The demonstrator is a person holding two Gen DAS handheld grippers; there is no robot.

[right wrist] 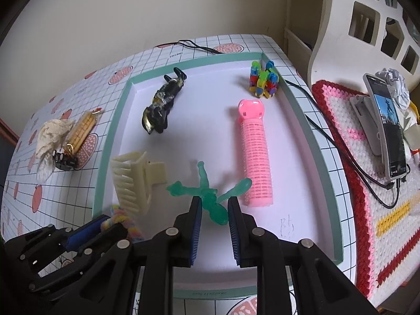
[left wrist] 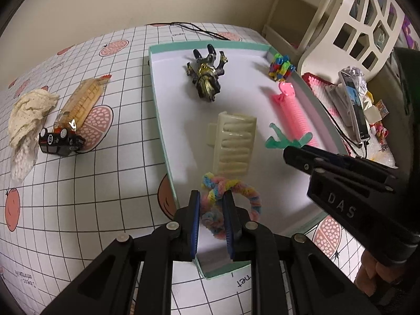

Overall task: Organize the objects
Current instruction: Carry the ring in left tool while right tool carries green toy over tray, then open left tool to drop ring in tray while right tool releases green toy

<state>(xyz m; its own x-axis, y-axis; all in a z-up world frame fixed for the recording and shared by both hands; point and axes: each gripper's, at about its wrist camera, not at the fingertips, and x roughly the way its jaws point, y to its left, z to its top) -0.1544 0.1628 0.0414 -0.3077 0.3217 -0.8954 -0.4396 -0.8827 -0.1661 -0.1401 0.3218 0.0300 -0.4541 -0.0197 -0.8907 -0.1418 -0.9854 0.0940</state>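
Note:
A shallow white tray with a teal rim (left wrist: 157, 92) (right wrist: 110, 141) lies on the gridded tablecloth. My left gripper (left wrist: 211, 197) (right wrist: 105, 224) is shut on a pastel fuzzy ring (left wrist: 252, 202) (right wrist: 119, 214), just above the tray's near corner. My right gripper (right wrist: 214, 202) (left wrist: 288, 155) is shut on a translucent green figure (right wrist: 203, 178) (left wrist: 275, 139) low over the tray floor. In the tray lie a pink hair roller (right wrist: 256, 157) (left wrist: 291, 113), a cream hair claw (right wrist: 134, 178) (left wrist: 235, 144), a dark gold-trimmed figure (right wrist: 160, 105) (left wrist: 207, 76) and a colourful block toy (right wrist: 262, 80) (left wrist: 281, 67).
Left of the tray on the cloth lie a cream rag (left wrist: 29, 115), a wrapped biscuit pack (left wrist: 81, 102) and a black toy car (left wrist: 59, 139). Right of the table, a phone (right wrist: 388, 126) with a cable stands on a crocheted mat (right wrist: 354, 157). A white cut-out chair back (right wrist: 349, 26) rises behind.

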